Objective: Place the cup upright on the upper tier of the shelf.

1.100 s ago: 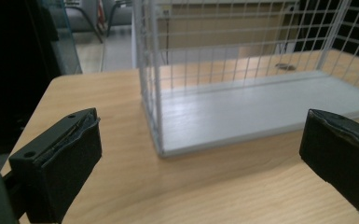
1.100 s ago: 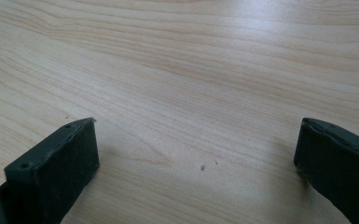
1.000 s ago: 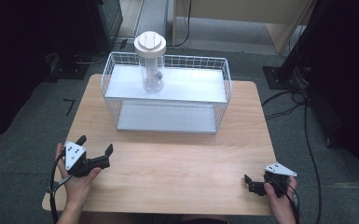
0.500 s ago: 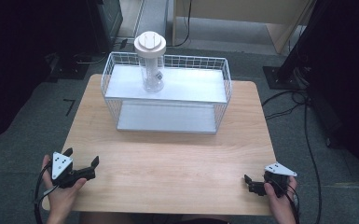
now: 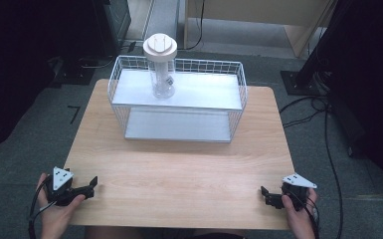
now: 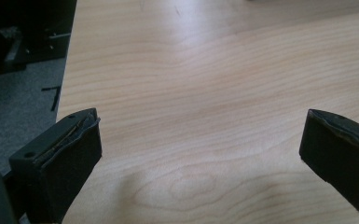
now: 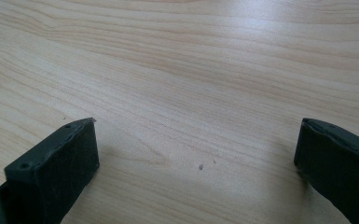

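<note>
A clear jar with a white round lid (image 5: 161, 69) stands upright on the upper shelf of a white wire rack (image 5: 179, 102) at the back of the wooden table (image 5: 179, 164). My left gripper (image 5: 90, 185) rests at the table's front left corner, held by a hand. Its jaws stand wide apart over bare wood, as the left gripper (image 6: 200, 149) view confirms. My right gripper (image 5: 266, 195) lies at the front right corner, also open with nothing between its jaws; the right gripper (image 7: 196, 154) view looks over plain tabletop.
The rack has a lower shelf (image 5: 176, 127) with nothing on it. Wide bare wood lies between the rack and the grippers. Grey carpet surrounds the table, with cables (image 5: 328, 144) on the right and a black stand base (image 5: 303, 82) behind.
My left gripper has drawn back toward the front left corner of the table and settled there. The right gripper has stayed still.
</note>
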Demonstrator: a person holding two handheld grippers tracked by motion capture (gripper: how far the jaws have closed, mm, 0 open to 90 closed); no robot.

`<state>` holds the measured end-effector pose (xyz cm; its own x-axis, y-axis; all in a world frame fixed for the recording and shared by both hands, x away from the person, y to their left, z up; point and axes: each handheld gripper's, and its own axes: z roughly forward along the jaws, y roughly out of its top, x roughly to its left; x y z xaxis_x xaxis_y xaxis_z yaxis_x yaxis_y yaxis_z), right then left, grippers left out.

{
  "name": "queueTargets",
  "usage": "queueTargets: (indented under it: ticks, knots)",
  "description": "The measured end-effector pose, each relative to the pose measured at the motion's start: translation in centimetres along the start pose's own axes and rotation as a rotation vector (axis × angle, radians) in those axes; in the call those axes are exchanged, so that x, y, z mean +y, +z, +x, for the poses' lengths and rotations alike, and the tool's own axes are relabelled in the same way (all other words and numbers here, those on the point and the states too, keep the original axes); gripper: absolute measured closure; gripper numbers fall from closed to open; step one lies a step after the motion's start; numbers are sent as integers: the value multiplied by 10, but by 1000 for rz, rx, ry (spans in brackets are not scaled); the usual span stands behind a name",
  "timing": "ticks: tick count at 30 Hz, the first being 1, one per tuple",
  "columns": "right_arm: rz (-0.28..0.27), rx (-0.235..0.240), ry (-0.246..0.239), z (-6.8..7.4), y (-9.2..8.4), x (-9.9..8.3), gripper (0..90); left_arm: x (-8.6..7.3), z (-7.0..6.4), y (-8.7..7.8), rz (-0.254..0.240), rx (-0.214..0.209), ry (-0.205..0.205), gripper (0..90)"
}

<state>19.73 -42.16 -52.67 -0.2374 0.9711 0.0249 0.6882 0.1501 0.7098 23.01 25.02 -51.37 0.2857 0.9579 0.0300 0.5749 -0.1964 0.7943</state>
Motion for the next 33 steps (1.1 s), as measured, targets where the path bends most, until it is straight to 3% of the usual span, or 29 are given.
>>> queueTargets:
  ticks: [5,9,10,13,18,22,26,33]
  knots:
    - [0,0,0,0,0,0,0,0,4,2,52,9,-15,0]
    - [0,0,0,0,0,0,0,1,4,9,146,-30,-37,0]
    - [0,0,0,0,0,0,0,2,3,10,156,-30,-27,0]
    - [0,0,0,0,0,0,0,2,0,11,164,-21,-1,0]
    - [0,1,0,0,0,0,0,2,-1,11,165,-20,-4,0]
    - [0,2,0,0,0,0,0,2,-3,11,163,-7,-20,0]
    - [-1,5,-2,0,0,0,0,4,-8,13,166,36,-56,0]
    - [0,5,-2,0,0,0,0,4,-9,13,166,38,-58,0]
